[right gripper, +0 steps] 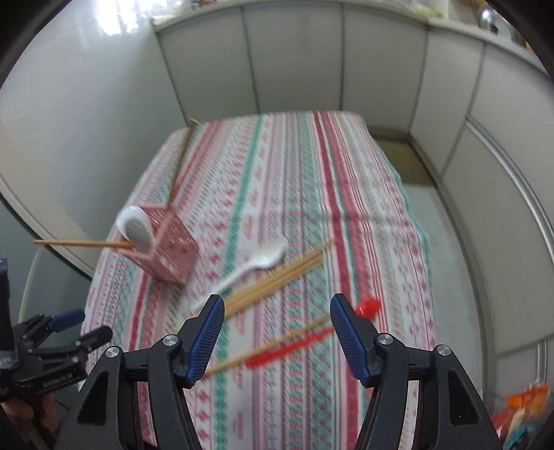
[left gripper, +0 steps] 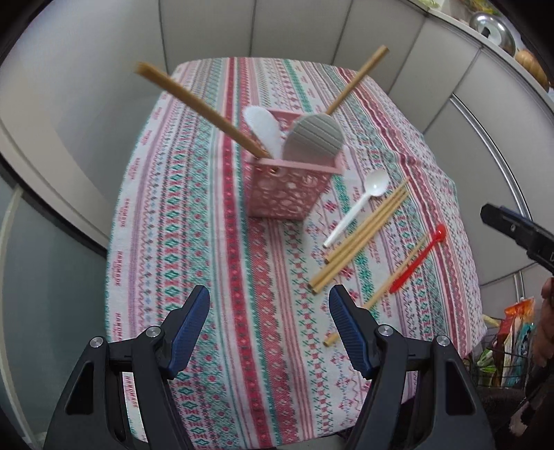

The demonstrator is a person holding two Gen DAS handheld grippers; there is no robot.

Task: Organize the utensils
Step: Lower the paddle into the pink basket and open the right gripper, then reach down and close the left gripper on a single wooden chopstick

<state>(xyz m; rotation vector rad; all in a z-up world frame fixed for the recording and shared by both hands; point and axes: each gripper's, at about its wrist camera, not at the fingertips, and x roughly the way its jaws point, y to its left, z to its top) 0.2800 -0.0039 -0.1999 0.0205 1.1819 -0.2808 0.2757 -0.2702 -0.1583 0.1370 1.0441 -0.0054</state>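
A pink lattice basket (left gripper: 287, 194) (right gripper: 171, 252) stands on the striped tablecloth (left gripper: 207, 242) and holds two wooden chopsticks (left gripper: 197, 107), a white spoon and a grey ribbed utensil (left gripper: 315, 138). To its right lie a white plastic spoon (left gripper: 360, 204) (right gripper: 256, 263), a bundle of wooden chopsticks (left gripper: 360, 239) (right gripper: 277, 280), a red spoon (left gripper: 419, 259) (right gripper: 311, 339) and one lone chopstick (left gripper: 391, 280). My left gripper (left gripper: 270, 304) hangs open over bare cloth in front of the basket. My right gripper (right gripper: 273, 311) hovers open above the red spoon and lone chopstick, holding nothing.
Grey panel walls surround the table on the far and right sides. A shelf with a metal lid (left gripper: 491, 27) runs at upper right. Packaged goods (left gripper: 512, 342) sit in a wire basket off the table's right edge. A hand (left gripper: 547, 322) shows at the right border.
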